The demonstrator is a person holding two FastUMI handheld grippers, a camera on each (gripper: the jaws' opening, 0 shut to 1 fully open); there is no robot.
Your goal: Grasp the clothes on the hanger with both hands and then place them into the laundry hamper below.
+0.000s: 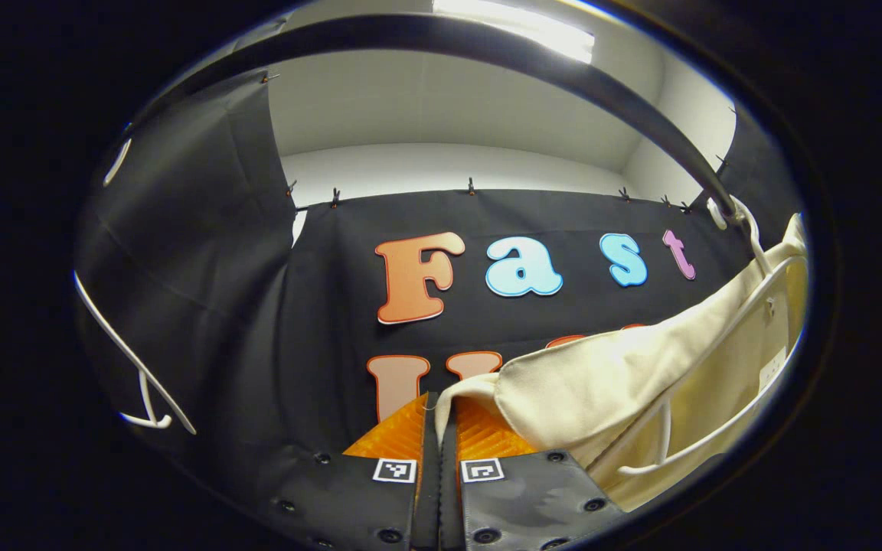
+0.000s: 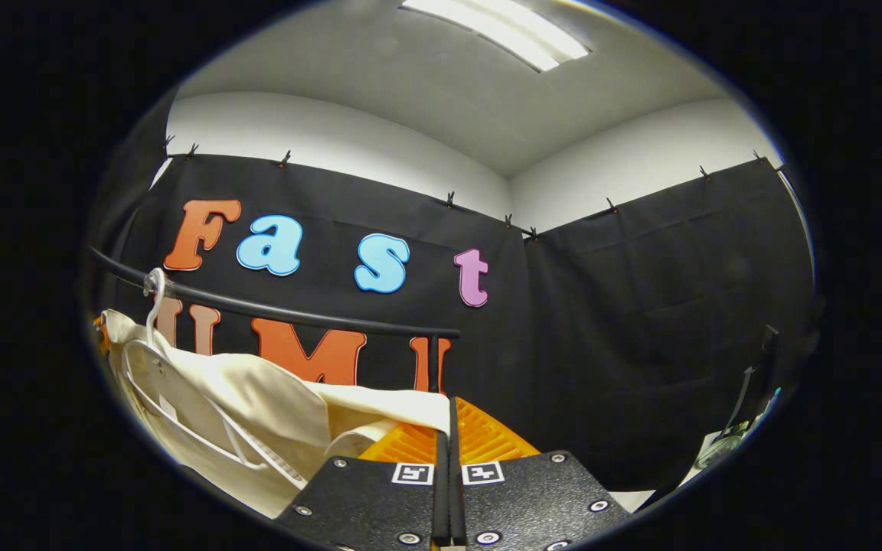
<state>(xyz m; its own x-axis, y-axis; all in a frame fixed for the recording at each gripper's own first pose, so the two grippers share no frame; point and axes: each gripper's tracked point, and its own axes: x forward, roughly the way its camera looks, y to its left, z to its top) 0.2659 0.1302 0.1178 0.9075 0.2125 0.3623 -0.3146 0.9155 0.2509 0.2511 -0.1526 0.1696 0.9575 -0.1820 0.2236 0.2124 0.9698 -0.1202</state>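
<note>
A cream garment (image 1: pixel 625 383) hangs on a white hanger (image 1: pixel 751 229) that hooks over a black rail (image 1: pixel 563 69). In the left gripper view one shoulder edge of the cloth runs into the shut fingers of my left gripper (image 1: pixel 439 398). In the right gripper view the same garment (image 2: pixel 257 398) hangs at the lower left on its hanger (image 2: pixel 154 295) under the rail (image 2: pixel 295 314). Its other shoulder edge stretches into my right gripper (image 2: pixel 450 405), whose fingers are pressed together on it. The cloth is pulled taut between the two grippers.
An empty white hanger (image 1: pixel 135 357) hangs at the far left of the left gripper view. The rail ends at a short upright post (image 2: pixel 433 360). A dark stand (image 2: pixel 751 390) is at the far right, against the black cloth wall.
</note>
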